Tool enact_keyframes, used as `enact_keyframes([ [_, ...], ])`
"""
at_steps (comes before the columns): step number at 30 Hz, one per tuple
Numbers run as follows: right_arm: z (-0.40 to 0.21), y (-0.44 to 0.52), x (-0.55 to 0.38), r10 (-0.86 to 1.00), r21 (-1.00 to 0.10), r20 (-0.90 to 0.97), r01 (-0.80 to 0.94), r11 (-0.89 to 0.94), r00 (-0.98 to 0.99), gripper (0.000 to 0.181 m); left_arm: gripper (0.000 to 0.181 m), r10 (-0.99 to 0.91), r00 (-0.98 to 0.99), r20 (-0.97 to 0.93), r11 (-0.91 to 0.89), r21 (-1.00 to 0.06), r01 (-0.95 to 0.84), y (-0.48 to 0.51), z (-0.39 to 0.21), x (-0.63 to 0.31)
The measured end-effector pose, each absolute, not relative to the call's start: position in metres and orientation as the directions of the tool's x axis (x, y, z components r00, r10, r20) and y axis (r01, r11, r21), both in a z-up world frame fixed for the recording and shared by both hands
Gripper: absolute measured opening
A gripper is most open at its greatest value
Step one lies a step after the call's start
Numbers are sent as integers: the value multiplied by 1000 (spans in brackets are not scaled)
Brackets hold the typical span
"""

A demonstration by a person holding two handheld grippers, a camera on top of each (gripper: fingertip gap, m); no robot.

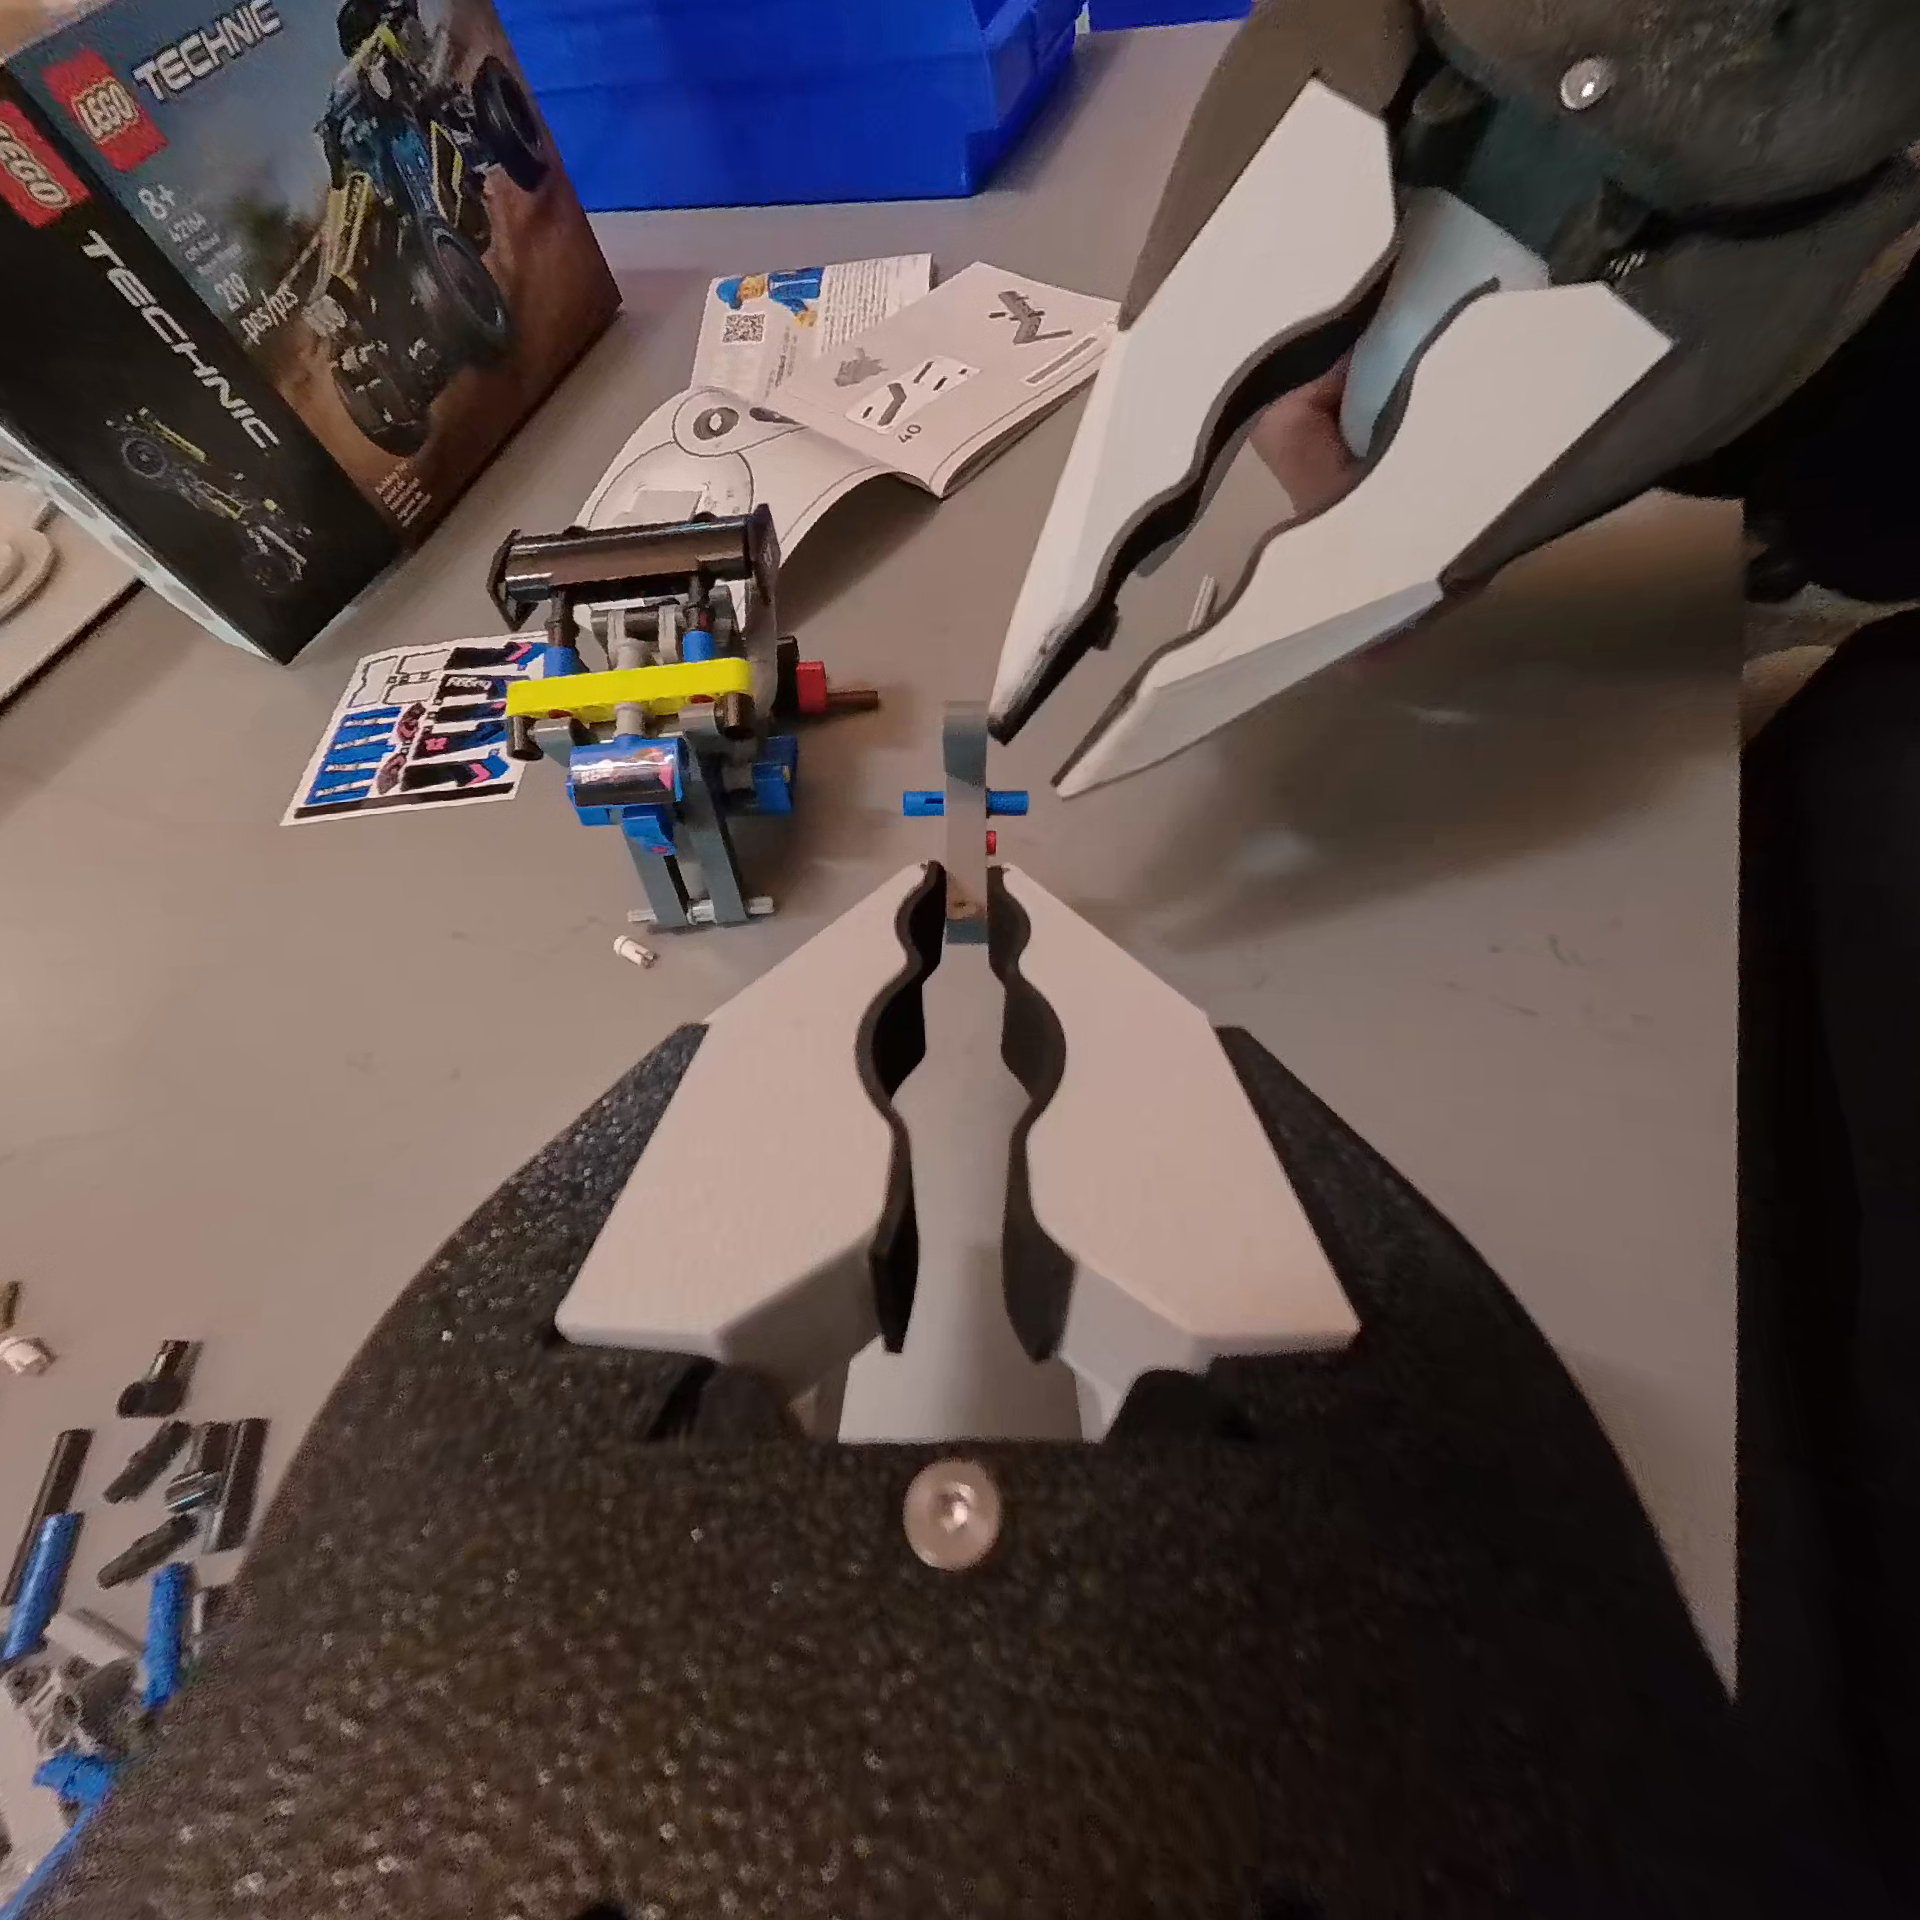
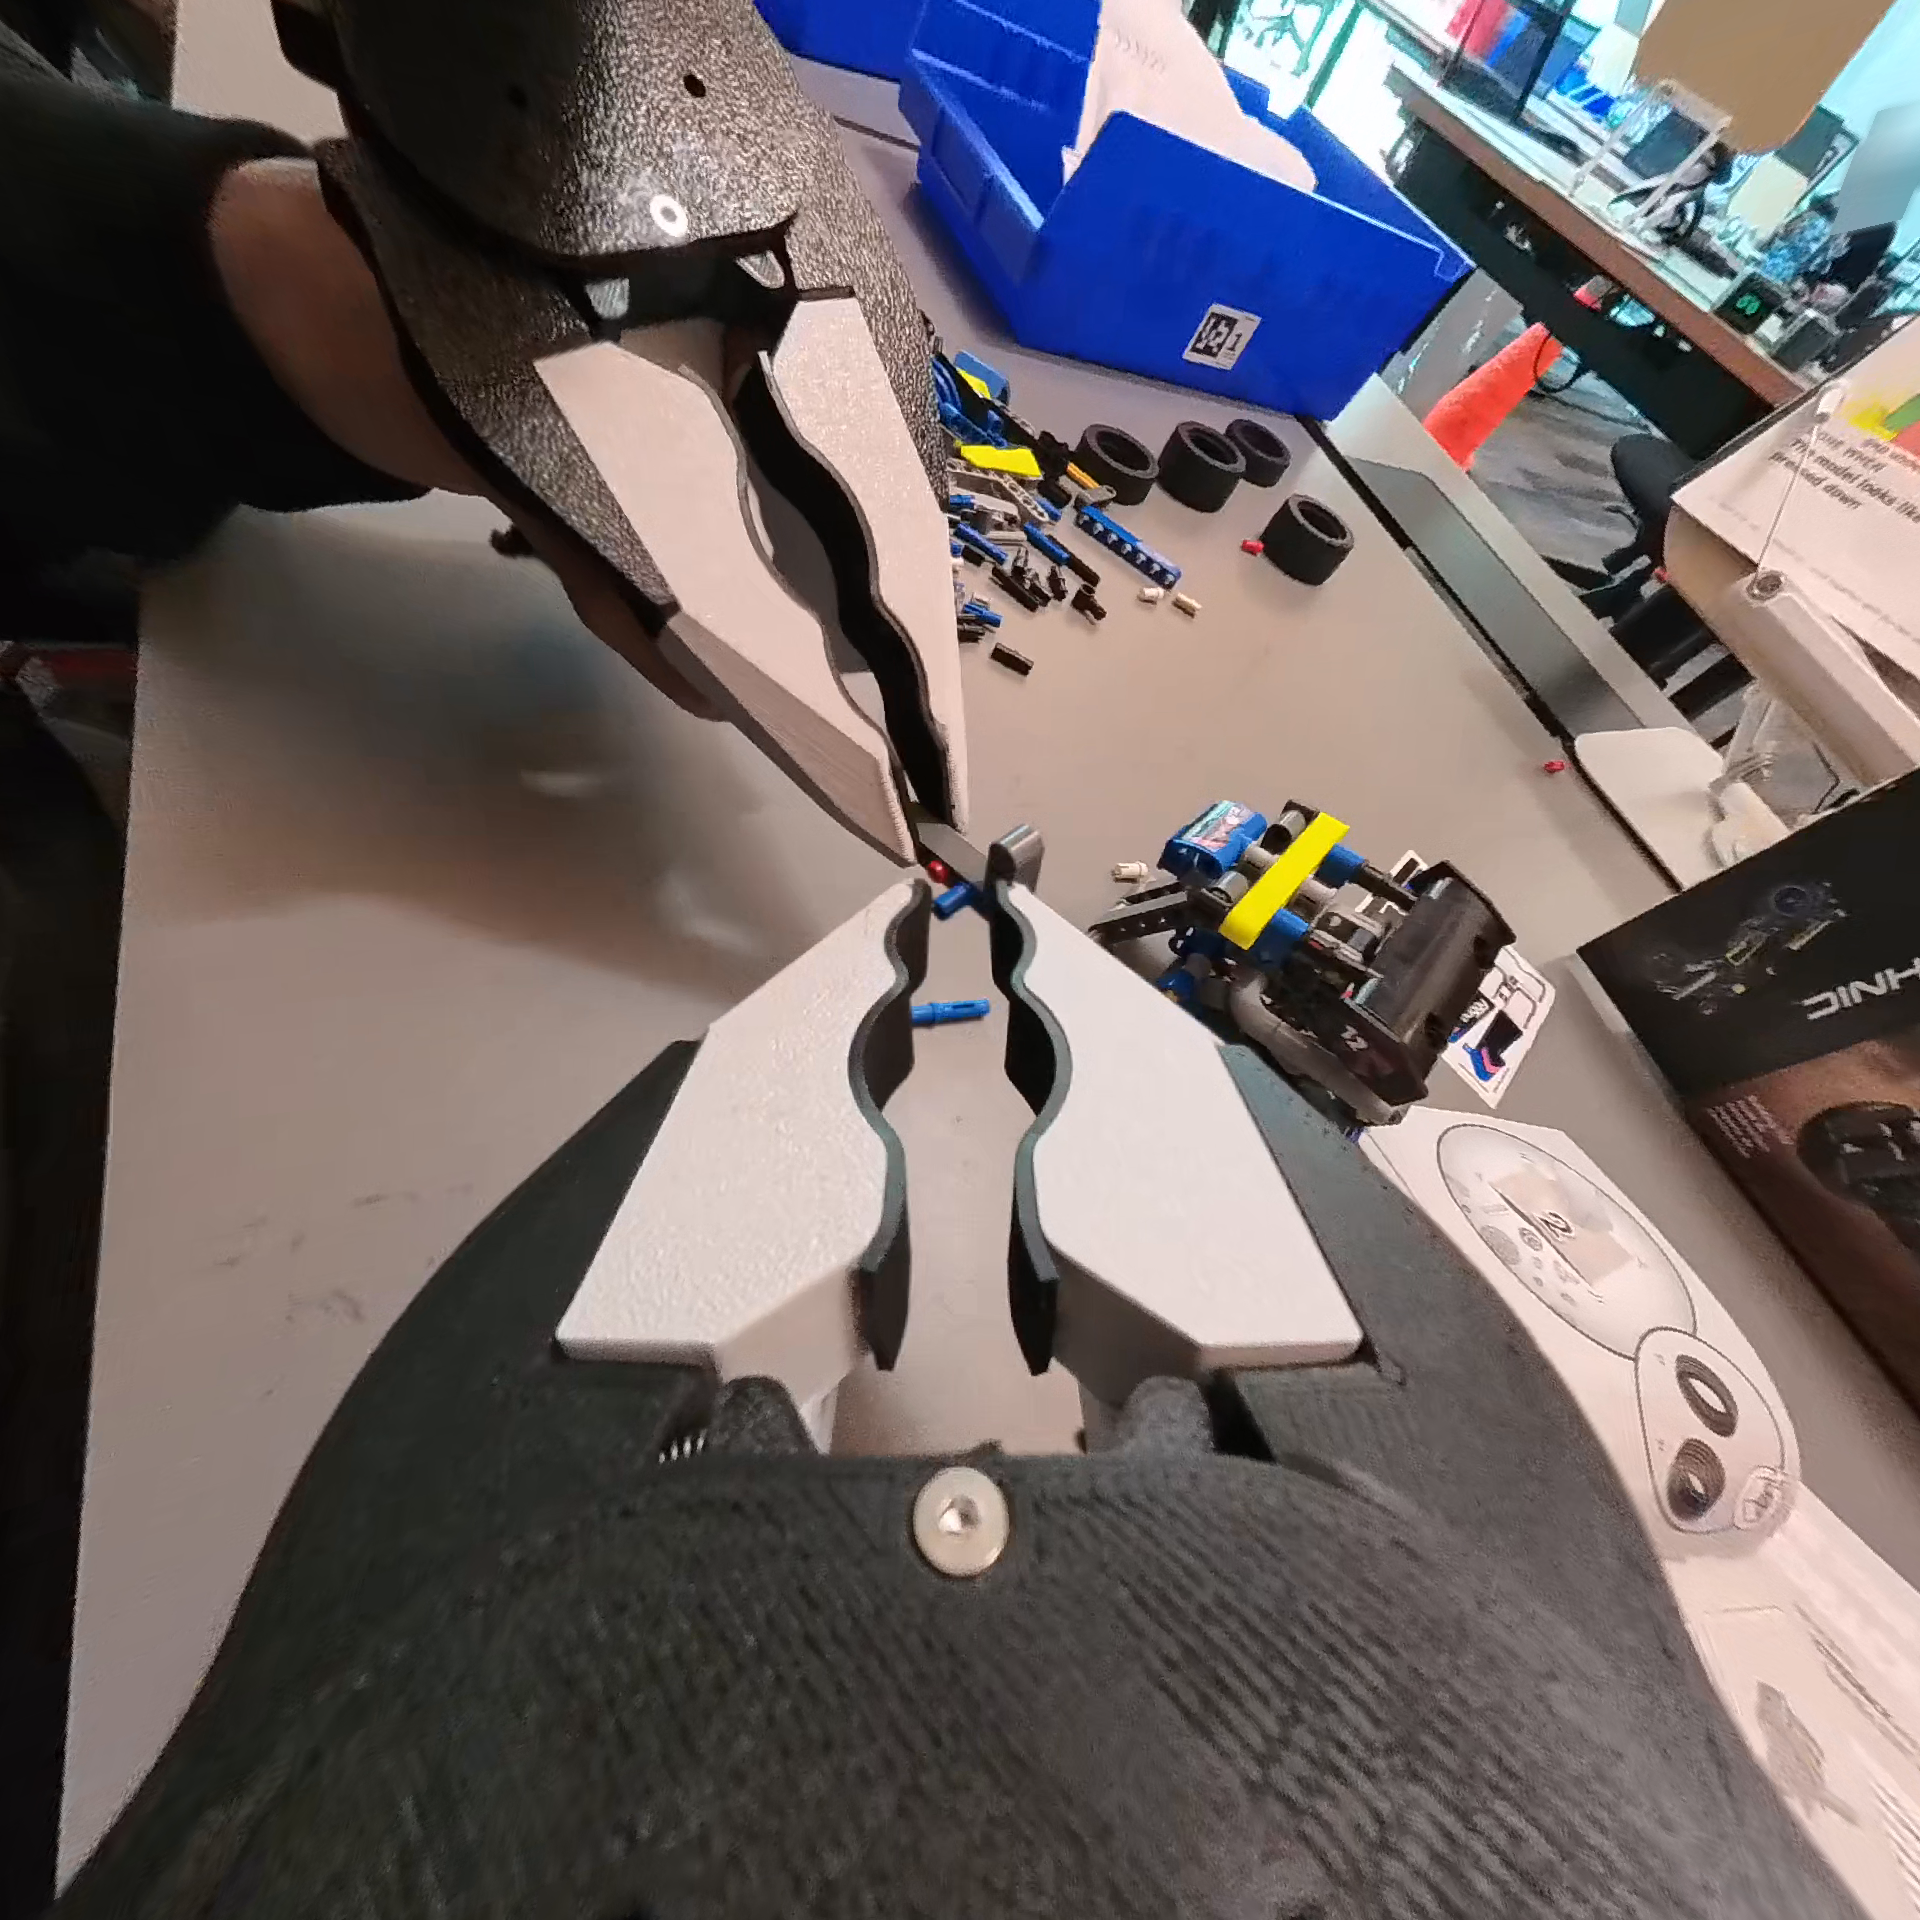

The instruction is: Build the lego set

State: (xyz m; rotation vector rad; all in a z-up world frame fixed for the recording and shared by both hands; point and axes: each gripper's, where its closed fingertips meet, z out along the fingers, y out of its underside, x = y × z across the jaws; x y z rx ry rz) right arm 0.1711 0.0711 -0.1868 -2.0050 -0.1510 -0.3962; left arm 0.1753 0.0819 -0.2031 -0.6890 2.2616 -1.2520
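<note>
My left gripper [image 1: 961, 883] is shut on the lower end of a grey beam [image 1: 964, 774], which it holds upright above the table. A blue pin [image 1: 964, 802] goes through the beam, with a red pin [image 1: 990, 842] just below it. My right gripper [image 2: 961, 896] is slightly open, with its tips right beside the beam [image 2: 1016, 852] and around the blue pin's end [image 2: 951, 900]. It shows in the left wrist view [image 1: 1027, 756] at the beam's upper right. The left gripper [image 2: 930, 831] reaches in from the upper left in the right wrist view. The part-built model [image 1: 644, 707] [image 2: 1320, 935] stands nearby.
A loose blue pin [image 2: 951, 1010] lies on the grey table under my right gripper. The set's box [image 1: 260, 260], an open instruction booklet [image 1: 883, 384], a sticker sheet [image 1: 405, 738], blue bins [image 2: 1195, 239], black tyres [image 2: 1205, 462] and loose parts [image 2: 1039, 520] lie around. Both grippers' tips are close together, under 4 cm apart. The loose blue pin [image 2: 951, 1010] is about 6 centimeters from my left fingertips.
</note>
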Motion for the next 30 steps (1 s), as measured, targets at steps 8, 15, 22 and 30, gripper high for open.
enact_keyframes([
  [8,-198,63,180,-117,-828,287,185,-529,951,13,5,-644,-744,-176,491,-842,-225,84,-205,178],
  [15,-187,68,180,-260,-923,91,-17,-385,961,14,5,-696,-701,-153,409,-888,-211,77,-191,182],
  [22,-184,68,185,-302,-935,64,-48,-351,951,3,5,-718,-683,-134,369,-906,-210,72,-187,184],
  [30,-184,65,189,-337,-934,74,-53,-352,939,6,5,-738,-659,-147,357,-913,-196,70,-186,188],
])
